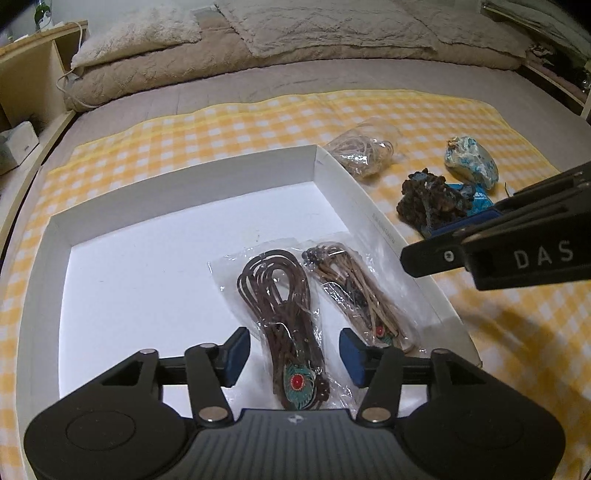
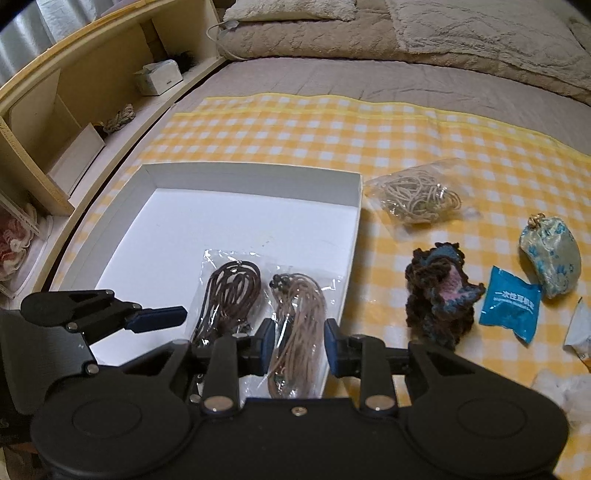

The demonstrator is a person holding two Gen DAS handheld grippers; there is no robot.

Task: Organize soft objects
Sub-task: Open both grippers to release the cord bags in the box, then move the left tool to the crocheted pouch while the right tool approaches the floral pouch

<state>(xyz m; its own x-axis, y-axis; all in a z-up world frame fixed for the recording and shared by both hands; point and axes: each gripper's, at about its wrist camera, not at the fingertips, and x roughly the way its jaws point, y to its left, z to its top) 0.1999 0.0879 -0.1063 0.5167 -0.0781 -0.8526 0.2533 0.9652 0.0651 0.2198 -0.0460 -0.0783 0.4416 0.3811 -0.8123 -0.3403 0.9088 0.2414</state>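
Both grippers open, holding nothing: left gripper [image 1: 293,352] over dark cord bag [image 1: 280,317] in white box [image 1: 229,173], right gripper [image 2: 298,341] over tan cord bag [image 2: 297,325]. Crochet piece [image 2: 441,291] lies right of box: light, floppy, probably compressible. You pinch its bunched middle.

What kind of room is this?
Most likely a bedroom: the work happens on a bed with a pillow, a fluffy blanket and a wooden side shelf.
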